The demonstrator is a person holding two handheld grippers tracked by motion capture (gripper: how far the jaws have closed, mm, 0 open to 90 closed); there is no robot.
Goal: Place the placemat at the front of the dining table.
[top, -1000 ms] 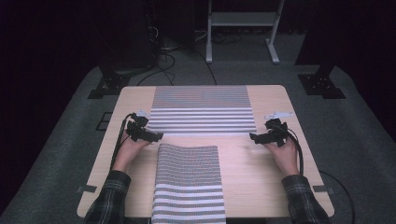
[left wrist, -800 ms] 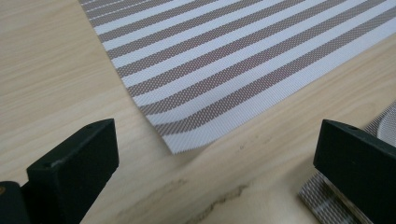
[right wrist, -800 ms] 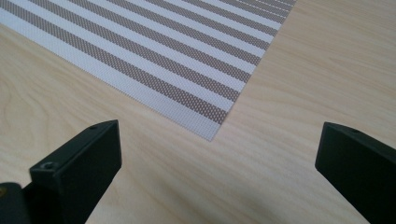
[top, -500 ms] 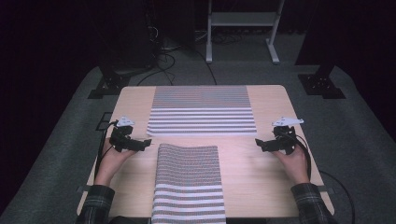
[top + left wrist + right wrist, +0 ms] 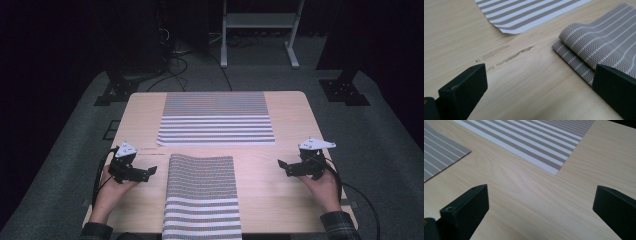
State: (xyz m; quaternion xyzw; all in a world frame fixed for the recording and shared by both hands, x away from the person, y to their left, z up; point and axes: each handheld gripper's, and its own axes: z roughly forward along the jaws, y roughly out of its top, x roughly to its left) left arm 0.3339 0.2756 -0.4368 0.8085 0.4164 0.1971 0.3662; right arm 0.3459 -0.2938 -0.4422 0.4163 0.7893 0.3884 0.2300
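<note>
on the pale wooden table, two striped mats lie flat.

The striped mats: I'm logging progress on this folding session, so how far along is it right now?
Looks done: the near mat lies folded, its doubled edge plain in the left gripper view. In hand: nothing; the left gripper and right gripper are open and sit off to either side of it. Probably left: the far mat lies flat and unfolded on the table.
</note>
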